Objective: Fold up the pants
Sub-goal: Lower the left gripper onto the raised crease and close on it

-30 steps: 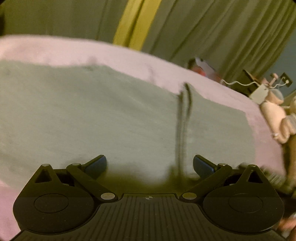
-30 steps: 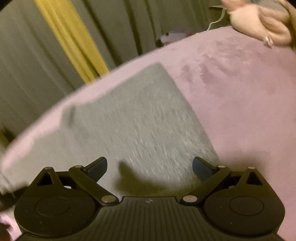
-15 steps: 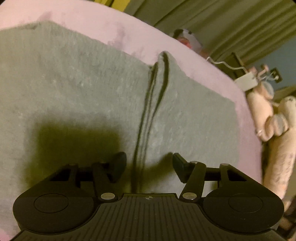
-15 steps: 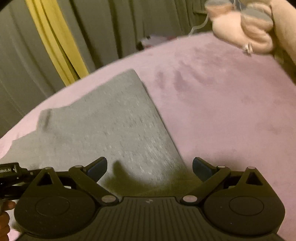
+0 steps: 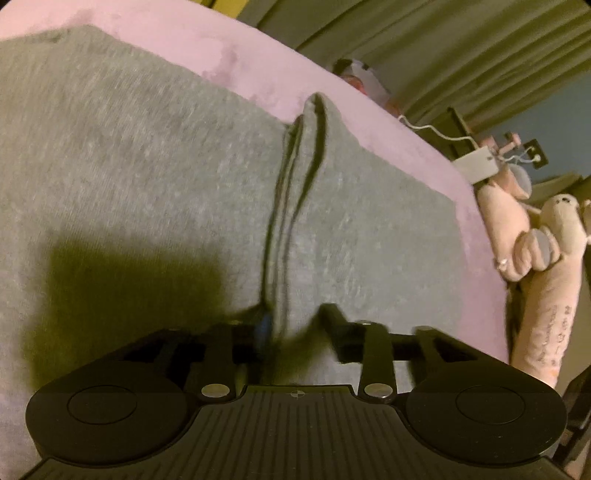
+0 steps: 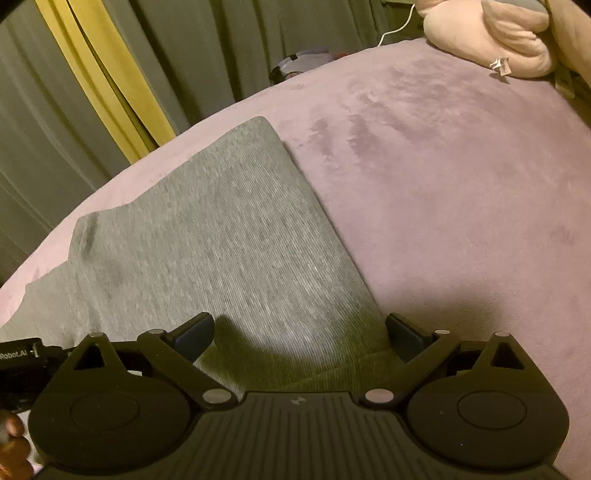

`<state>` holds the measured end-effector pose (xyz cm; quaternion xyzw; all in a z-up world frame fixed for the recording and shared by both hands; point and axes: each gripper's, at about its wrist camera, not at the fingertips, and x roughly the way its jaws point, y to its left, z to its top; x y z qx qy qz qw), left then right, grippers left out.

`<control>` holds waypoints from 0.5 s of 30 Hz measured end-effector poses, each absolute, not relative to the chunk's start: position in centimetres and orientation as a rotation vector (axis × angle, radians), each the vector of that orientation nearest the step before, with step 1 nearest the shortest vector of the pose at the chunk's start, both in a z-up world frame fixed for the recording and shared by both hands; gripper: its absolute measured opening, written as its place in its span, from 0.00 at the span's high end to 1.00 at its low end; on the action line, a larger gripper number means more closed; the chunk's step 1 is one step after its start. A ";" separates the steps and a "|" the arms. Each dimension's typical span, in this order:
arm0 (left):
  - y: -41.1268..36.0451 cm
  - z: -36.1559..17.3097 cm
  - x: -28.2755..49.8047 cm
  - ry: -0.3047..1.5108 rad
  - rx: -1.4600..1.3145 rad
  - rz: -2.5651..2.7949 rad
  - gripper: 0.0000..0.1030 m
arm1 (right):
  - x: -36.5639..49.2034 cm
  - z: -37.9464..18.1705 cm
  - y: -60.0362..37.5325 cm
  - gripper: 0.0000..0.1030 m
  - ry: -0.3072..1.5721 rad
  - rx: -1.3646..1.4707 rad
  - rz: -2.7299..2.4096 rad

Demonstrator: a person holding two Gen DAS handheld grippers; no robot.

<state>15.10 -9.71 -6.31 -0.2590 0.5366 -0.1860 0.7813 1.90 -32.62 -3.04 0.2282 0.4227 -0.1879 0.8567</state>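
Note:
Grey pants [image 5: 129,177] lie flat on a pink blanket [image 5: 207,48], with a raised fold ridge [image 5: 295,192] running away from me down the middle. My left gripper [image 5: 295,325] is low on the cloth, its fingers closed in on the near end of that ridge, pinching it. In the right wrist view the pants [image 6: 221,240] spread out to the left, their right edge running diagonally. My right gripper [image 6: 299,332] is open, its fingers straddling the near right edge of the pants just above the cloth.
Pink plush toys [image 5: 535,240] lie at the bed's right side, also in the right wrist view [image 6: 487,33]. Grey and yellow curtains [image 6: 110,74] hang behind the bed. A white cable and small box [image 5: 476,162] sit by the far corner. The left gripper's body [image 6: 18,358] shows at the left edge.
My left gripper came down onto the pants and its fingers closed from wide open onto the central fold ridge. My right gripper stayed open and moved closer to the pants' right edge.

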 end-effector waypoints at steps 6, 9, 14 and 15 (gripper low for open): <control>-11.5 -5.4 15.7 1.178 -0.458 -0.366 0.52 | 2.3 -3.3 -32.3 0.04 0.911 0.448 -0.403; -11.9 -5.1 15.8 1.188 -0.409 -0.355 0.64 | 2.3 -3.2 -32.4 0.04 0.911 0.451 -0.405; -11.3 -4.4 15.4 1.155 -0.421 -0.347 0.80 | 2.1 -3.1 -32.4 0.04 0.902 0.463 -0.404; -11.3 -3.9 15.1 1.134 -0.410 -0.355 0.81 | 2.1 -3.1 -32.4 0.04 0.900 0.463 -0.402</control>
